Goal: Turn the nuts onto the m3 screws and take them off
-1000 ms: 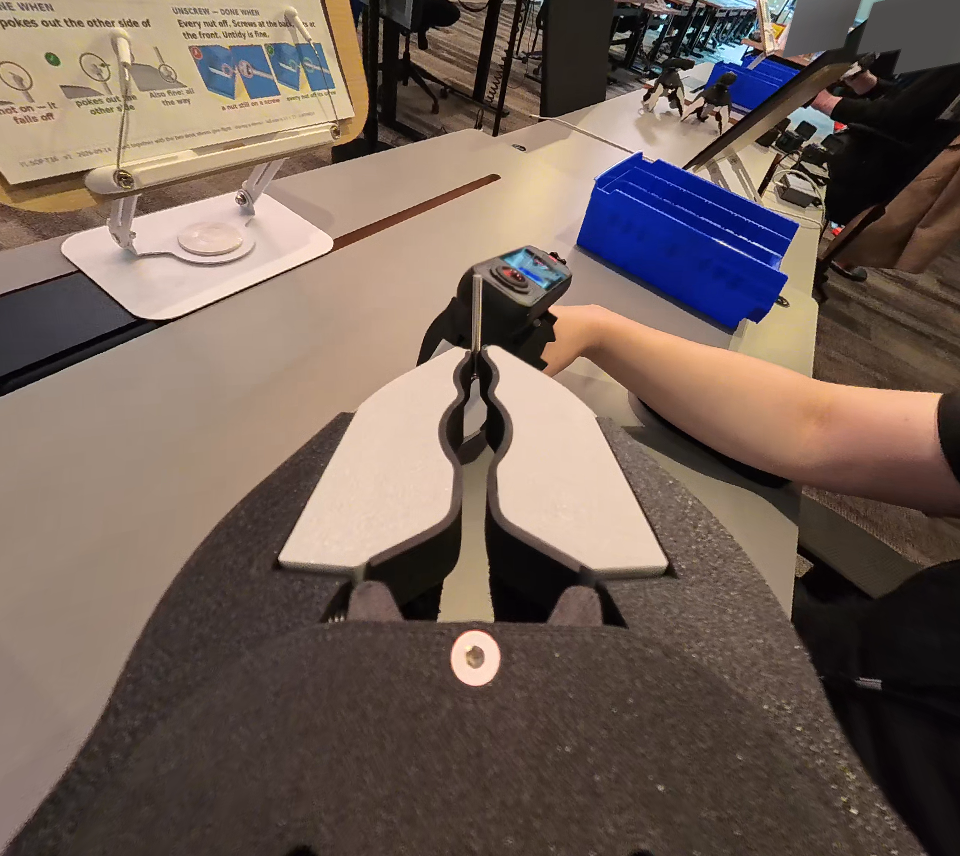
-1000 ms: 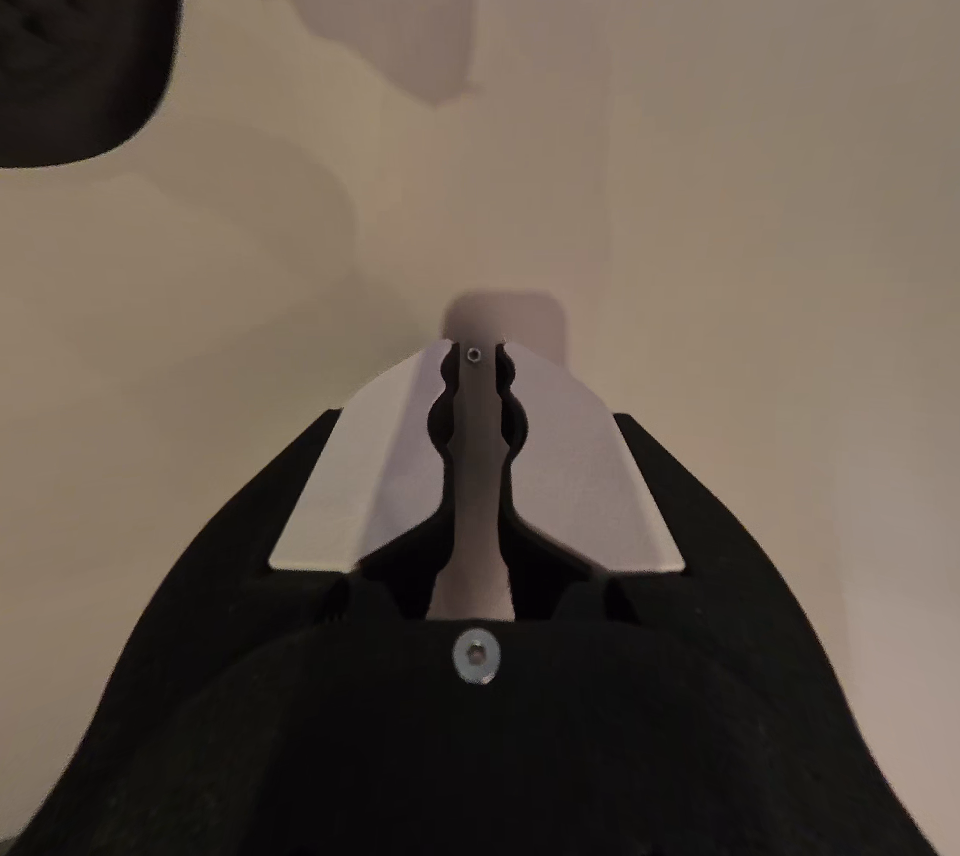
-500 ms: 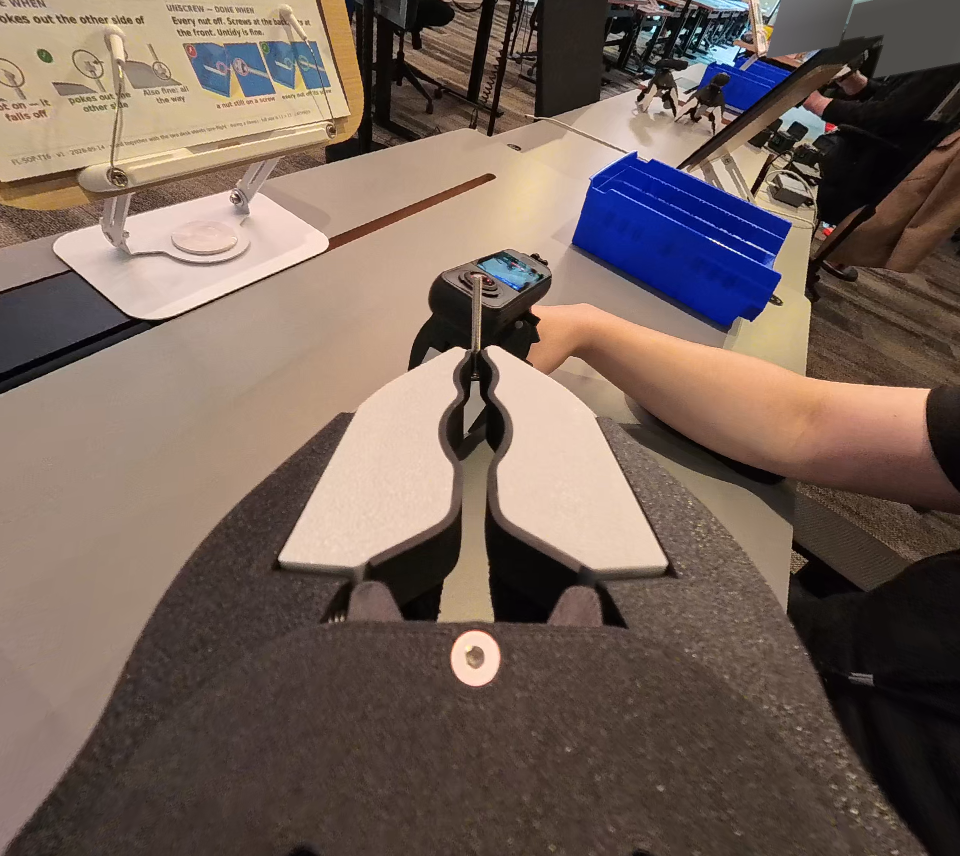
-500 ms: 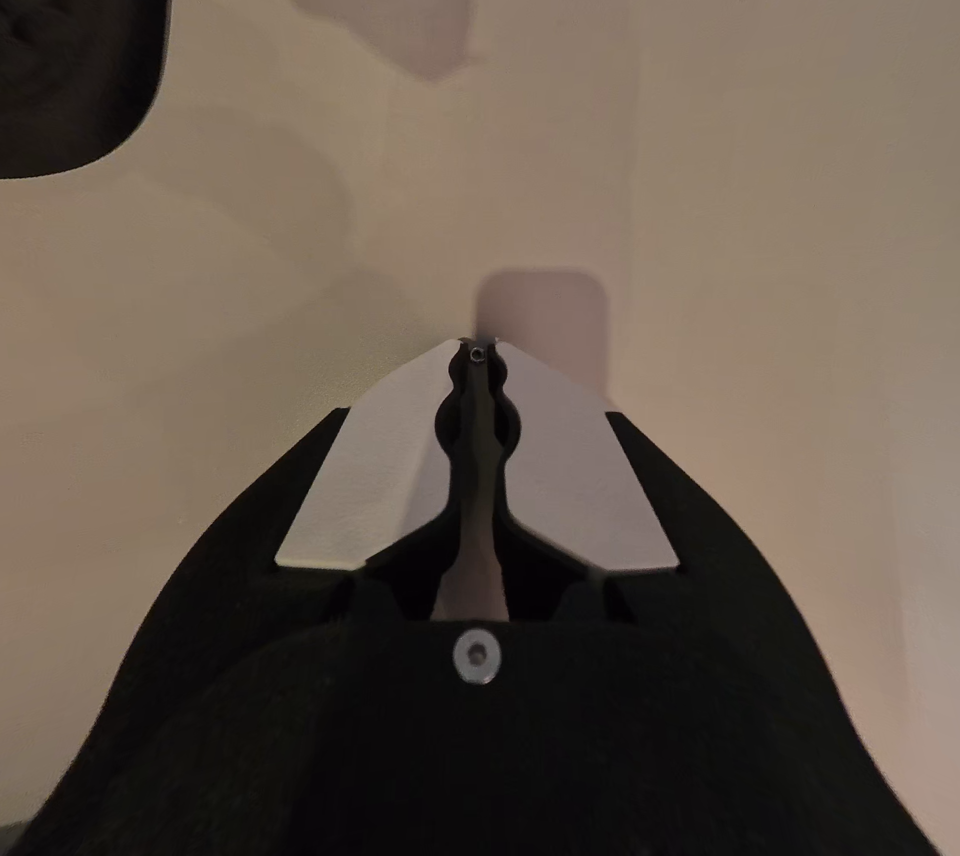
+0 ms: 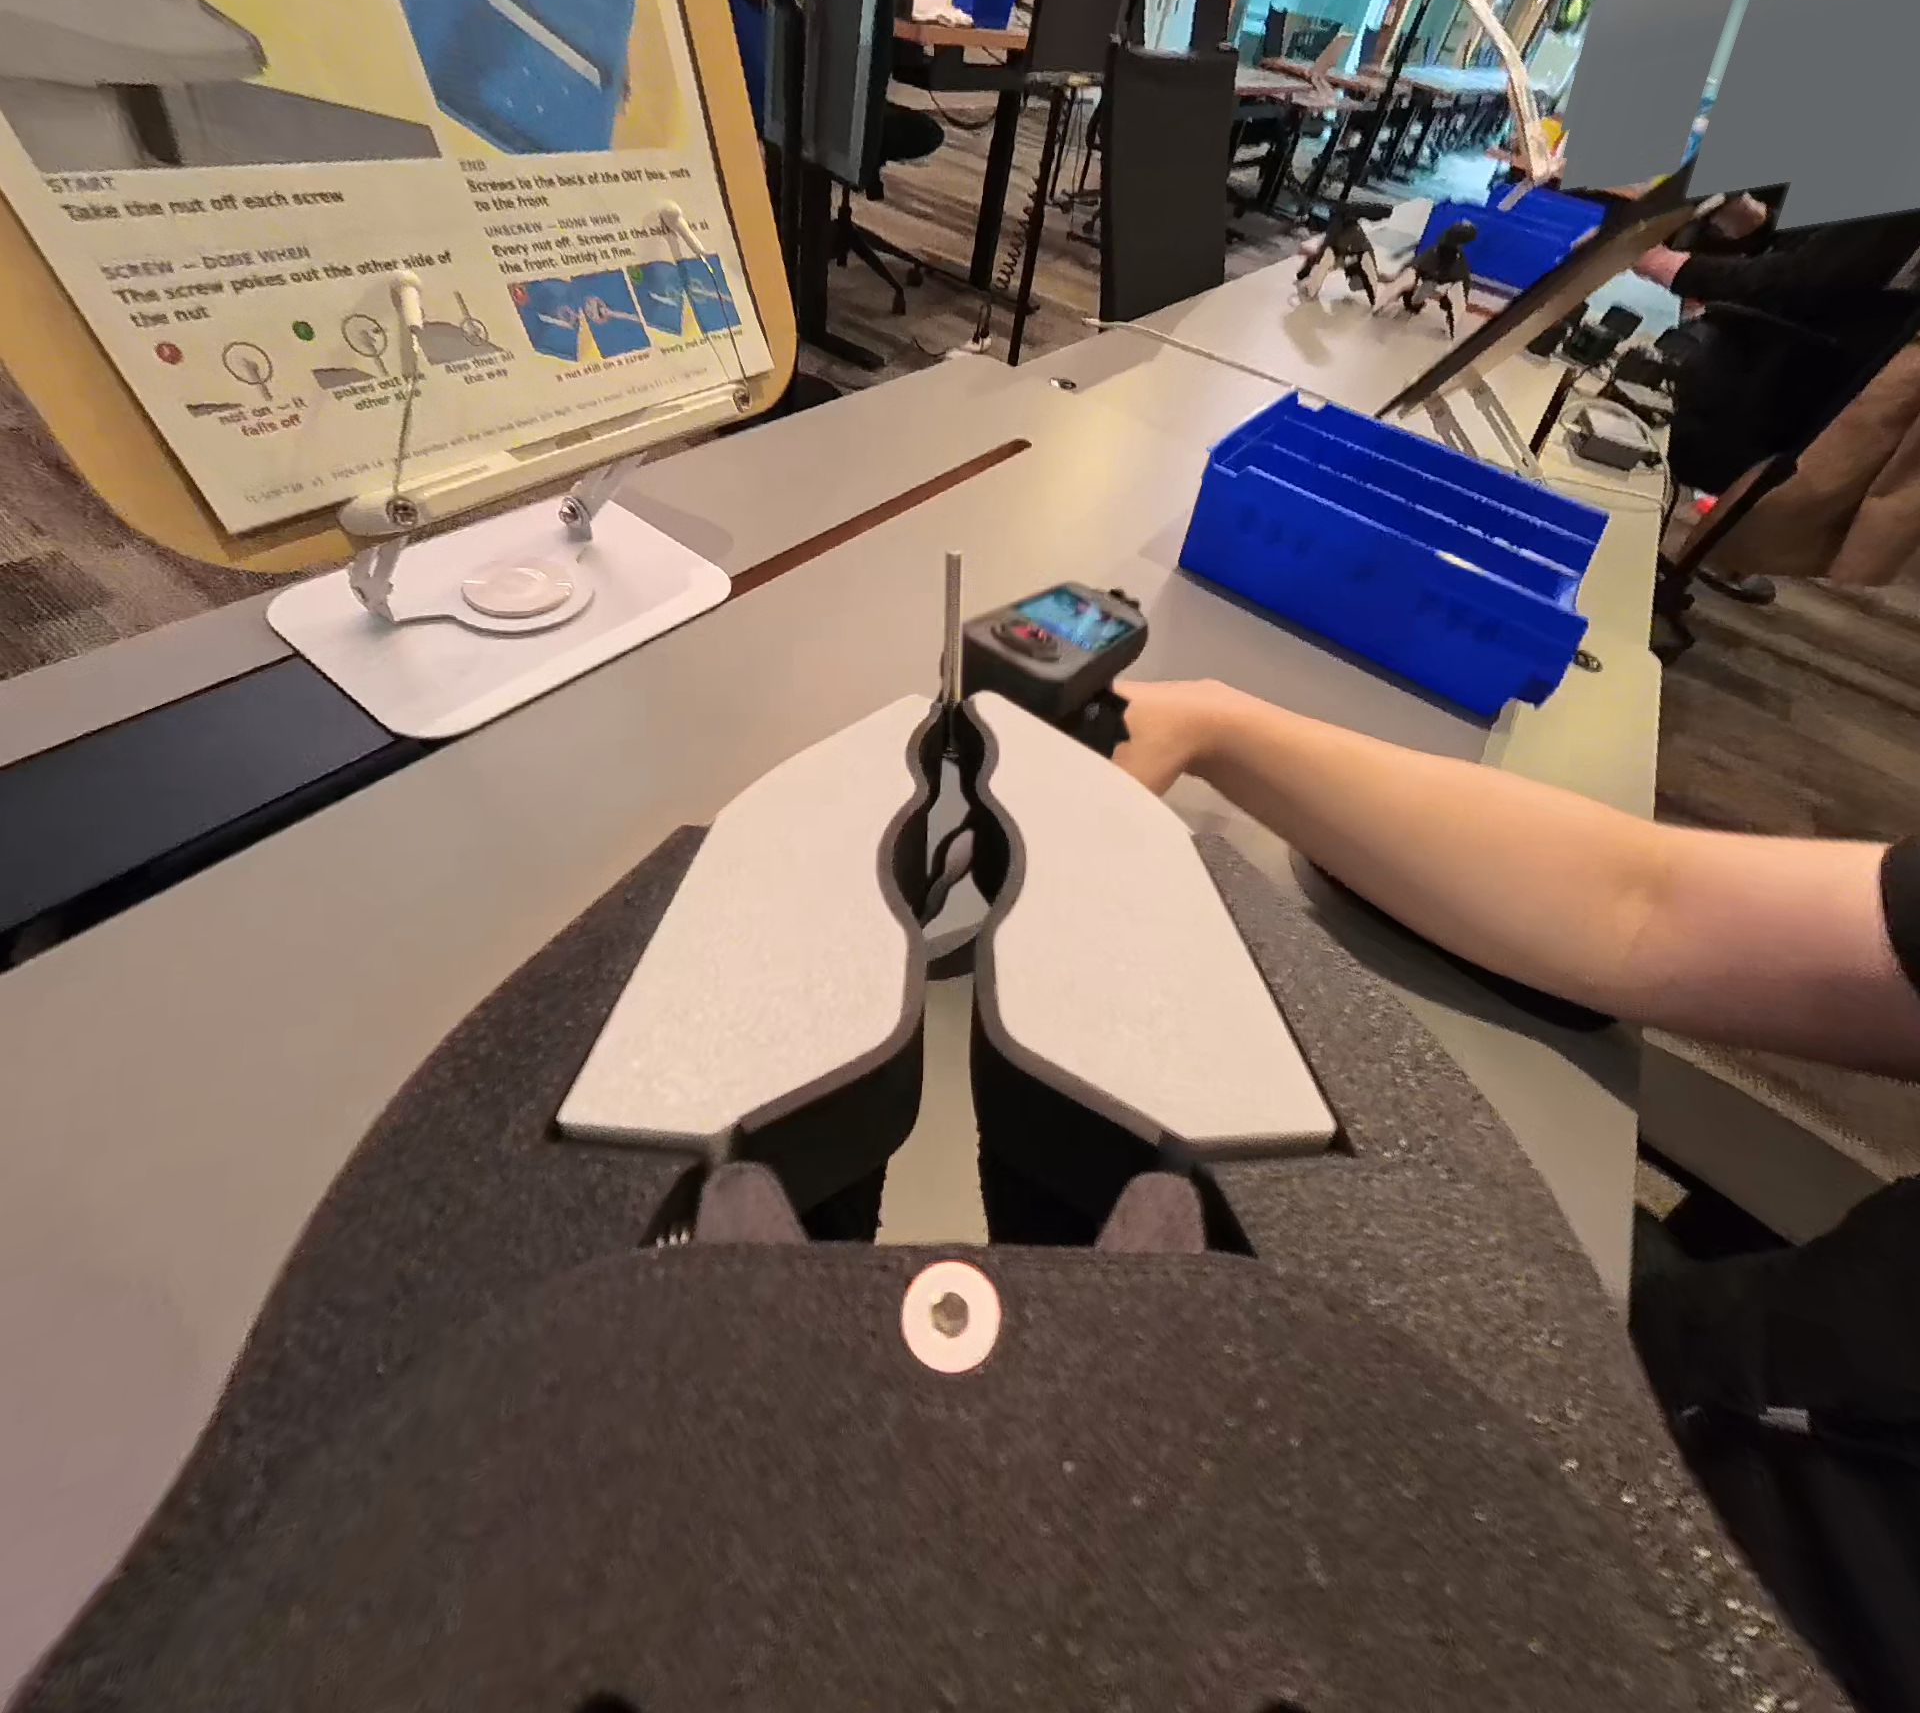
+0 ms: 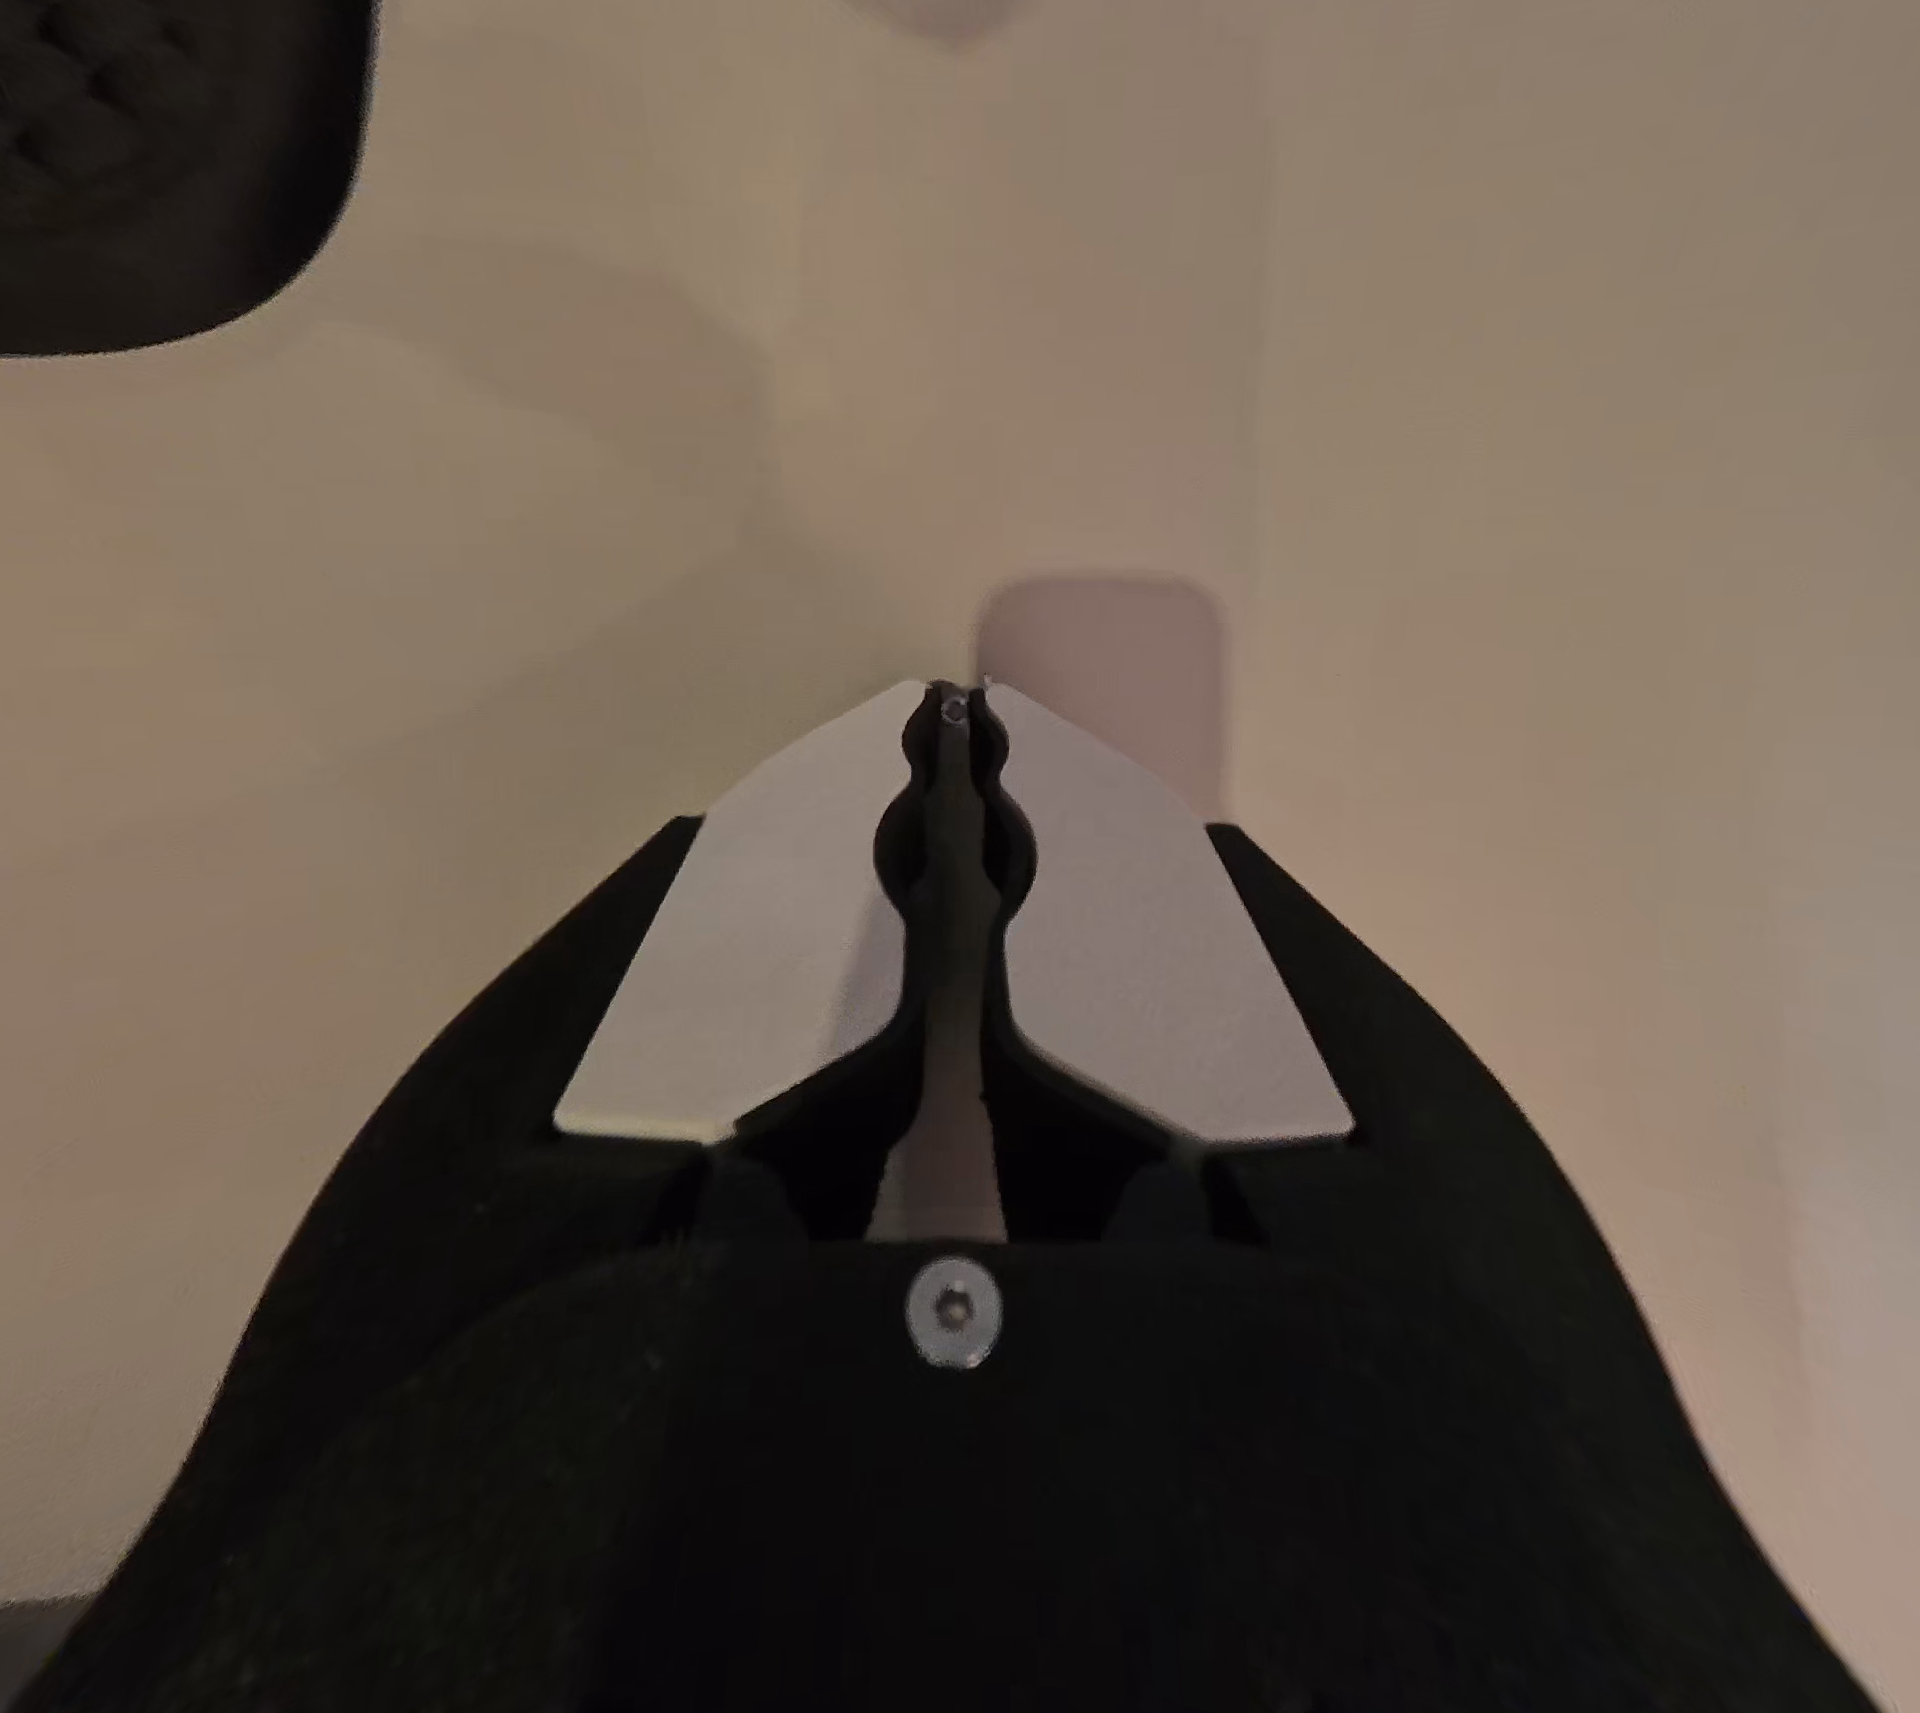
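Item 1, screw [image 5: 952, 624]: slim threaded metal rod, held upright at the tip of the left gripper [image 5: 952, 707], whose pale fingers [image 5: 790, 915] are pressed together on its lower end. The shaft rises toward 12 o'clock, bare, with no nut on the part that shows.

Item 2, nut [image 6: 953, 709]: small metal ring, pinched at the very tip of the right gripper [image 6: 956, 702], its fingers [image 6: 1122, 925] closed on it and pointed down at the table [image 6: 1455, 313]. The nut sits right at the surface; whether it is lifted clear cannot be told.

Item 3, right gripper body [image 5: 1049, 645], in the left wrist view: at 1 o'clock just beyond the screw, low on the grey table [image 5: 260, 988], with a hand [image 5: 1164, 723] behind it.

Item 4, blue bin [image 5: 1392, 562]: at 2 o'clock, well apart from both tools. Item 5, instruction sheet on a stand [image 5: 499, 593]: at 10 o'clock.

Step in hand, as judged: picking up a nut for threading; screw ready and waiting.

Next move calls for: raising the nut, bringing its bore in line with the screw's free end, then turning it on without cross-threading or dropping it.
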Available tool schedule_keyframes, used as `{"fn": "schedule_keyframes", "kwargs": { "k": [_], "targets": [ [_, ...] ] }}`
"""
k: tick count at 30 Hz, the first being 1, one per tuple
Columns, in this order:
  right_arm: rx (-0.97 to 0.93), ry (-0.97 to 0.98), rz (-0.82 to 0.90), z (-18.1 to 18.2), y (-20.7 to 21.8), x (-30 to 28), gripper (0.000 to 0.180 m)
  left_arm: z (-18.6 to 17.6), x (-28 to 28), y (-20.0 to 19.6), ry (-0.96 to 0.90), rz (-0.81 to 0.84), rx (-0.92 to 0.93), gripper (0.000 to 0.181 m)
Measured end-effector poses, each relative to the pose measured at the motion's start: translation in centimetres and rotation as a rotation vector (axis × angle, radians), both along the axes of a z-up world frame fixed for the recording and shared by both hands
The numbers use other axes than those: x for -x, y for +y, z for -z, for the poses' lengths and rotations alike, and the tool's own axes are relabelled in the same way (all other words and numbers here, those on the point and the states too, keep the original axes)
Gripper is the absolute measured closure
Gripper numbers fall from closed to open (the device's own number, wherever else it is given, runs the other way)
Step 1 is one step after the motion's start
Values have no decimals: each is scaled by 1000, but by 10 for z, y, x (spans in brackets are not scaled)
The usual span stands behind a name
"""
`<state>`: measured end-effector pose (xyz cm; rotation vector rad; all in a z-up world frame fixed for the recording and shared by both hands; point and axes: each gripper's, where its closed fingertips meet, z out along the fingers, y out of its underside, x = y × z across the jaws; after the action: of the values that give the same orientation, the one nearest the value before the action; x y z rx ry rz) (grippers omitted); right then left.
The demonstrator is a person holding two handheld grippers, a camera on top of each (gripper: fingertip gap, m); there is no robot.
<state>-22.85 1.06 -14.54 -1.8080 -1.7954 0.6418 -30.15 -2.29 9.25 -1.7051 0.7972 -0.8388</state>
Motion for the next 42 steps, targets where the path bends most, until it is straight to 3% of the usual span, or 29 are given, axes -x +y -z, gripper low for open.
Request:
{"fn": "schedule_keyframes", "kwargs": {
  "k": [4, 10, 17, 22, 33, 42],
  "targets": [
    [53, 166, 48, -40, 5, -16, 175, 11, -22, 12, 76, 56, 16, 179],
    [102, 525, 76, -131, 1, -65, 175, 24, -72, 33, 154, 177, 59, 179],
    [24, 713, 29, -197, -23, -113, 175, 24, -127, 37, 184, 295, 49, 179],
    [-17, 736, -13, -209, -36, -127, 175, 50, -141, 21, 250, 375, 40, 178],
    [-21, 813, -5, -222, -36, -118, 175, 53, -161, 0, 194, 510, 70, 179],
    [-100, 651, 2, -209, -41, -105, 175, 71, -159, -3, 353, 500, 28, 179]
  ]
}}
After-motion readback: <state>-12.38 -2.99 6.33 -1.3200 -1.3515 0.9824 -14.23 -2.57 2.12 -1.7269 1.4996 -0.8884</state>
